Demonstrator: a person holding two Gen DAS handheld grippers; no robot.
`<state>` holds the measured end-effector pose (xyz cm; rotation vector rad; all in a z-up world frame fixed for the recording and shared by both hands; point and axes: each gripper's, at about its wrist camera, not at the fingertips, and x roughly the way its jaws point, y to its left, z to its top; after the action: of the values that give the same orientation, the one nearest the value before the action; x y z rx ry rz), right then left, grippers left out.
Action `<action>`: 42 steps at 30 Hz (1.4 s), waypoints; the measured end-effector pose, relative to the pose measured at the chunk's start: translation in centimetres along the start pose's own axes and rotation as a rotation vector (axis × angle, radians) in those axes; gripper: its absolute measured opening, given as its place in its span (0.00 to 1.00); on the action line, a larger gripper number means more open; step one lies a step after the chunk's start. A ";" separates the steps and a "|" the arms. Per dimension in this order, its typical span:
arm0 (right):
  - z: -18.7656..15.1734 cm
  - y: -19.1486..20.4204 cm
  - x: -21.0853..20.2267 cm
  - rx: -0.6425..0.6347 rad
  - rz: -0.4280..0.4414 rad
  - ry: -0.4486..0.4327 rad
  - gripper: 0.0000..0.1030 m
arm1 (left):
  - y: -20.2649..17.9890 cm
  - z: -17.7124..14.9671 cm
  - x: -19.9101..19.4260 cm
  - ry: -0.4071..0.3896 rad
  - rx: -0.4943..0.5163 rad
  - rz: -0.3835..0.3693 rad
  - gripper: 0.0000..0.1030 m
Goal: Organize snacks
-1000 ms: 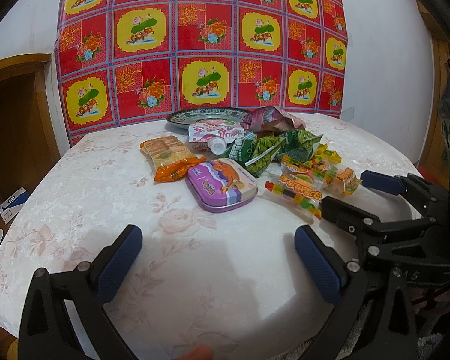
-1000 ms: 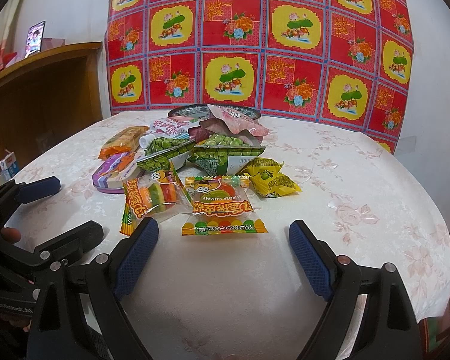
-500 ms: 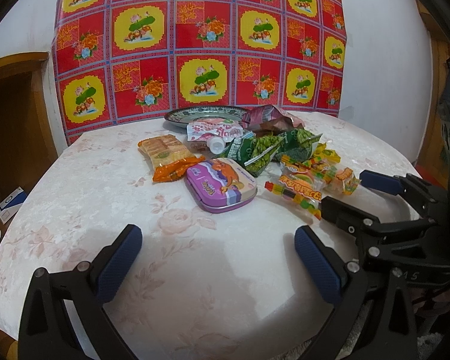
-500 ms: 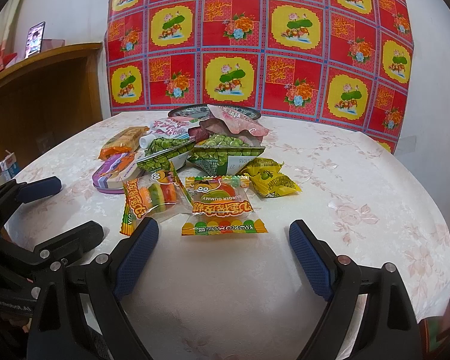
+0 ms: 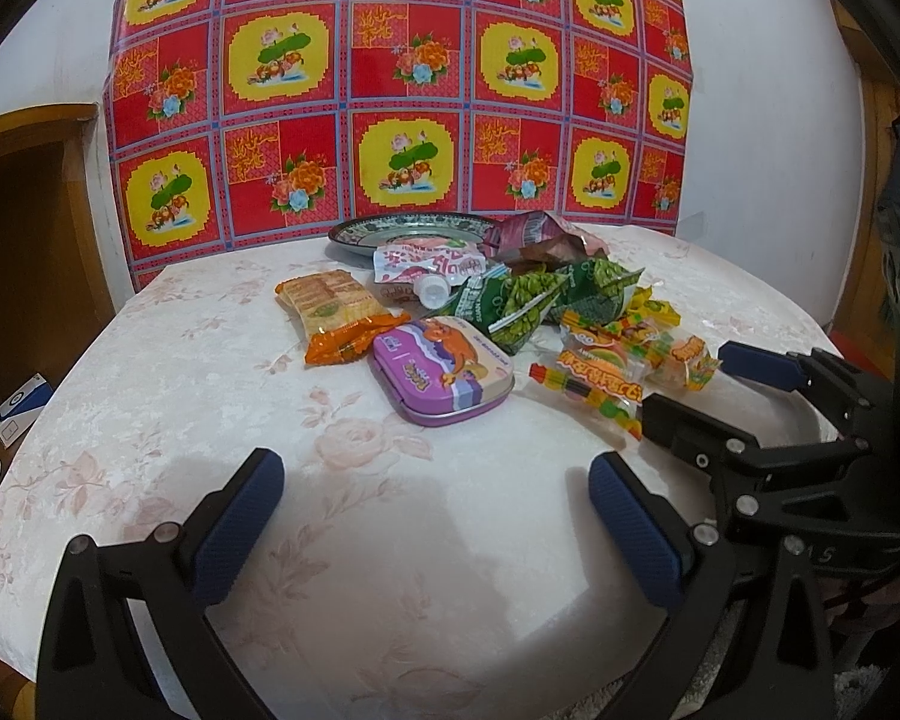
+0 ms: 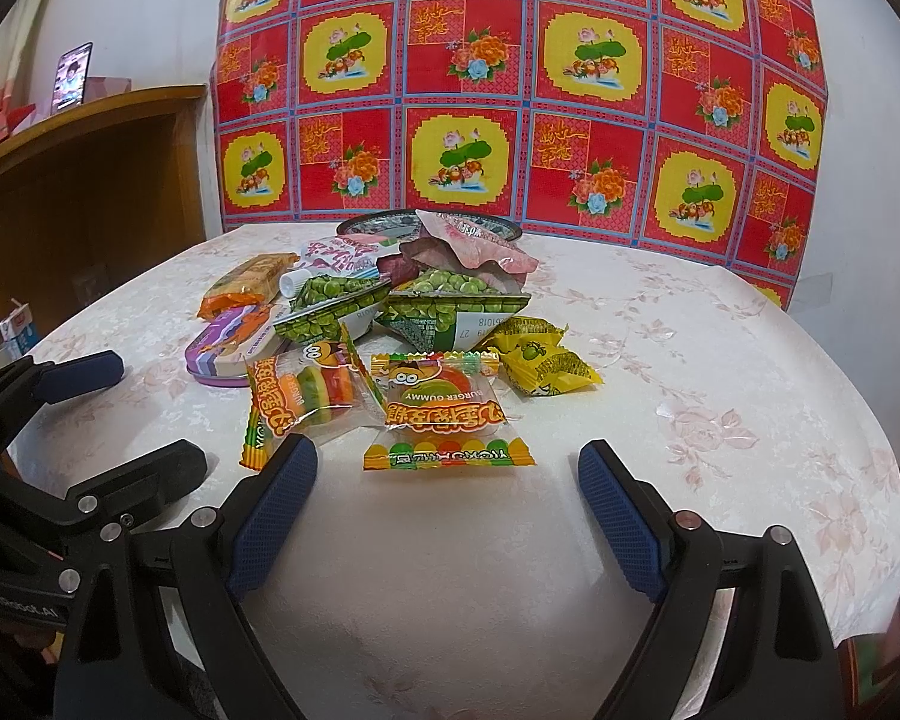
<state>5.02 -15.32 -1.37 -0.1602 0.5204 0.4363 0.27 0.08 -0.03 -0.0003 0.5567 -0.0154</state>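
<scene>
A heap of snacks lies mid-table: a purple tin (image 5: 444,372), an orange cracker pack (image 5: 333,315), green pea packs (image 5: 528,303), burger gummy packs (image 6: 444,414) and yellow candies (image 6: 540,357). A patterned plate (image 5: 390,231) stands behind the heap. My left gripper (image 5: 435,516) is open and empty, short of the tin. My right gripper (image 6: 444,507) is open and empty, just short of the gummy packs; it also shows in the left wrist view (image 5: 708,384).
The round table (image 5: 210,420) has a white floral cloth. A red and yellow patterned sheet (image 5: 402,90) hangs behind it. A wooden cabinet (image 6: 90,192) stands at the left. A small blue and white box (image 5: 21,411) lies on the floor left of the table.
The left gripper view has shifted very slightly. Both grippers stay open and nothing on the table has moved.
</scene>
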 end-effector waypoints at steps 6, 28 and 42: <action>0.1 -0.5 0.0 0.001 0.042 -0.014 0.88 | 0.1 -0.1 0.0 -0.017 0.009 -0.007 1.00; 1.0 -2.1 0.9 -0.071 0.180 0.000 0.49 | 0.3 2.9 -0.8 -0.029 0.071 -0.286 0.73; 0.4 -4.4 -0.3 -0.061 0.142 0.009 0.50 | -4.6 4.7 3.4 0.120 0.235 -0.324 0.73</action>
<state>6.91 -19.29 -0.68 -0.1851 0.5293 0.5904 5.58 -4.59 2.23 0.1403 0.6674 -0.3985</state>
